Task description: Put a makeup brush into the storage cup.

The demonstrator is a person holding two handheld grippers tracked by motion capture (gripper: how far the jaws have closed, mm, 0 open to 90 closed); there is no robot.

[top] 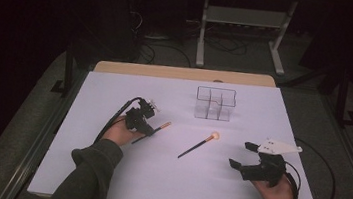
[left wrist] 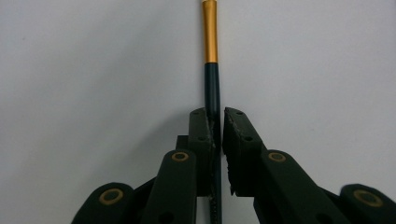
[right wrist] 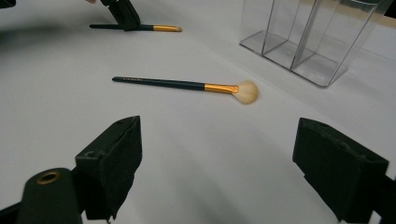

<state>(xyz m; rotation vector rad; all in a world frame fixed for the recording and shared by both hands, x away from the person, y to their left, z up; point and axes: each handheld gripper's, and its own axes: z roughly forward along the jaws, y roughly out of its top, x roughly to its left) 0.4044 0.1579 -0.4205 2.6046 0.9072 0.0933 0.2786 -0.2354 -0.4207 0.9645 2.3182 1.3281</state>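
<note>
Left gripper [top: 153, 129] closed on the dark handle of a slim brush [top: 157, 128], low on the white surface [top: 106, 172], left of centre in the high view. In the left gripper view, handle of slim brush [left wrist: 211, 88] clamped between both pads, gold ferrule extending straight ahead past the fingertips, lying along the surface; tip cut off at the top edge. Contact of pads with handle plain on both sides. In the right gripper view, same brush [right wrist: 159, 28] seen far off at the upper left, lying flat with the left gripper [right wrist: 125, 21] set down on its handle.

Right gripper [top: 241, 154] wide open, nothing between its pads, held just above the surface near the right front, well apart from every object. In the right gripper view, both pads [right wrist: 112, 158] standing far apart over bare surface.

Second brush, a fluffy brush [top: 198, 146], lying loose on the surface between the two grippers, pale bristle head pointing toward the far side, handle toward the near side. Touched by neither gripper. Same fluffy brush [right wrist: 187, 86] ahead of the open right gripper, flat, bristles to the right.

Clear organiser [top: 214, 104] with several compartments standing upright beyond the fluffy brush, toward the far edge; no contents discernible.
</note>
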